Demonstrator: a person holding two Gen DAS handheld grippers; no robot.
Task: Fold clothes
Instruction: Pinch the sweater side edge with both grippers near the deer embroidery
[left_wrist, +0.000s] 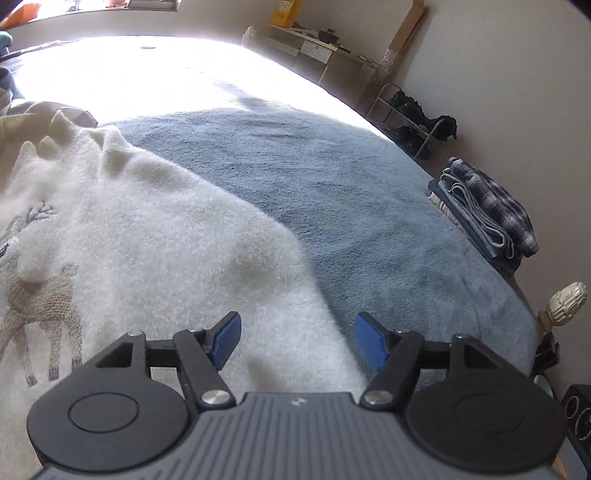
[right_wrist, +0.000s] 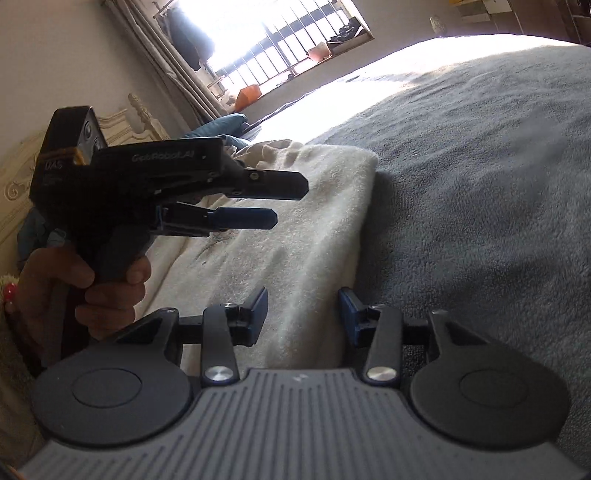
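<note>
Fingers (left_wrist: 297, 341) (right_wrist: 303, 317) of both grippers gape empty above the white sweater (left_wrist: 155, 236), left hand (right_wrist: 85, 291) level.

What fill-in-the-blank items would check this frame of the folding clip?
1. The white sweater has a ____ design stitched on it.
2. The sweater lies on a ____ blanket.
3. The left gripper and the right gripper both have jaws that are ____.
4. The folded stack sits at the bed's edge with a ____ shirt on top.

Missing words: deer; grey; open; plaid
</note>
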